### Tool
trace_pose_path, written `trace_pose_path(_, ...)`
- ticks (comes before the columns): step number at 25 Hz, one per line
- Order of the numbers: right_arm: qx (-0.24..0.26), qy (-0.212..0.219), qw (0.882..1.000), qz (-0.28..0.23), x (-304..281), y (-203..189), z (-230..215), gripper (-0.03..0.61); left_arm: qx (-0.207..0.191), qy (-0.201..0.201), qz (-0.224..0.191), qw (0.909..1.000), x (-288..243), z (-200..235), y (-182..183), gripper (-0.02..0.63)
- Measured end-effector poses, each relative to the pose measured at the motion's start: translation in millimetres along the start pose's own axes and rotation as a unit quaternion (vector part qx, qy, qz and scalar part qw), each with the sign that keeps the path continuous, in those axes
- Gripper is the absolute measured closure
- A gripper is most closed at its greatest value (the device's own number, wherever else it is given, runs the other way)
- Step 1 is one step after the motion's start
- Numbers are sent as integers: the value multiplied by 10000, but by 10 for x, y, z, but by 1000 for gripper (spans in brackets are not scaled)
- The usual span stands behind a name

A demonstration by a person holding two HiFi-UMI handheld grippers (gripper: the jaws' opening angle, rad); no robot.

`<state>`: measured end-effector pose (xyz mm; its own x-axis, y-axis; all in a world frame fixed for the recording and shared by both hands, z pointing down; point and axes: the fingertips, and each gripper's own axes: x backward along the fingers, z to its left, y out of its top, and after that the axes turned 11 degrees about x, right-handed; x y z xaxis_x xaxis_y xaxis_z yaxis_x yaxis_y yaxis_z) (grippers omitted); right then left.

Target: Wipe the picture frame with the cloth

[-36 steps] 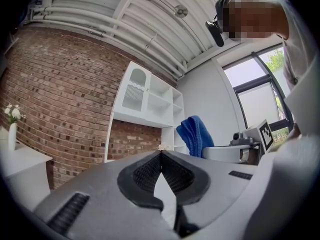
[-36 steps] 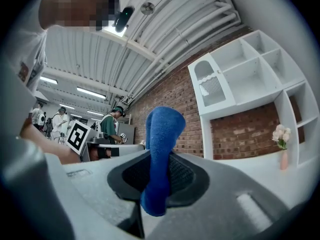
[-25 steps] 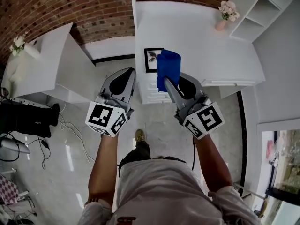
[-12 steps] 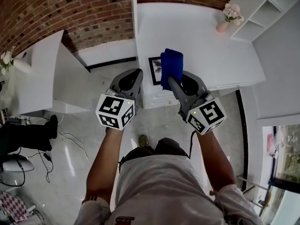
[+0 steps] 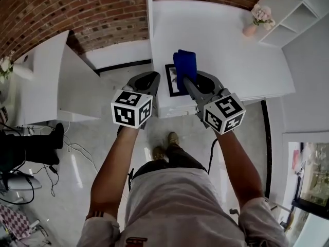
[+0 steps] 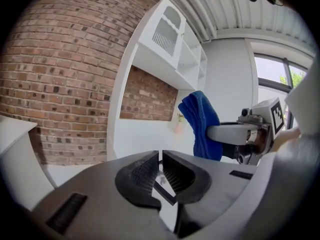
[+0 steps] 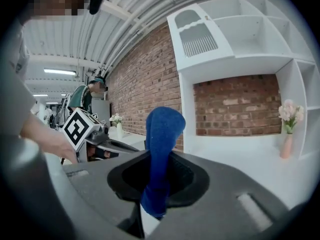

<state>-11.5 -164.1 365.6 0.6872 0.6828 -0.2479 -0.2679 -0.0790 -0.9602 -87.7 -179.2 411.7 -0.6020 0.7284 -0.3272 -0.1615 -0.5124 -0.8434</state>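
A small black picture frame (image 5: pixel 170 82) lies flat on the white cabinet top (image 5: pixel 216 45), close to its front left corner. My right gripper (image 5: pixel 186 81) is shut on a blue cloth (image 5: pixel 185 65). The cloth stands up from the jaws and covers the frame's right side in the head view. In the right gripper view the cloth (image 7: pixel 163 129) is pinched between the pads. My left gripper (image 5: pixel 152 77) hovers just left of the frame at the cabinet's edge. Its jaws (image 6: pixel 160 156) are shut but for a thin slit, with nothing in them. The left gripper view shows the cloth (image 6: pixel 202 121) to its right.
A pink vase of flowers (image 5: pixel 255 24) stands at the cabinet's back right, beside white shelving (image 5: pixel 293 12). A brick wall (image 5: pixel 77 9) runs behind. A lower white counter (image 5: pixel 46 76) is to the left, with cables on the floor (image 5: pixel 51 163). Another person (image 7: pixel 90 96) stands far off.
Both grippers came forward and down toward the cabinet, and the person stepped closer. The cloth now hangs over the frame's right side, and the left gripper has reached the cabinet edge.
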Motion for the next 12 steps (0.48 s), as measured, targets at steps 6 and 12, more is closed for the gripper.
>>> trace_pose_path(6,-147,246,9987,433,-222,-233,-235,511,345,331,555,9973,-341,147,-157,543)
trace_pose_path(12,-392,662,9912,1073,-384,-510,-346,511,984,785,1010,9869,-655,345,-380,486)
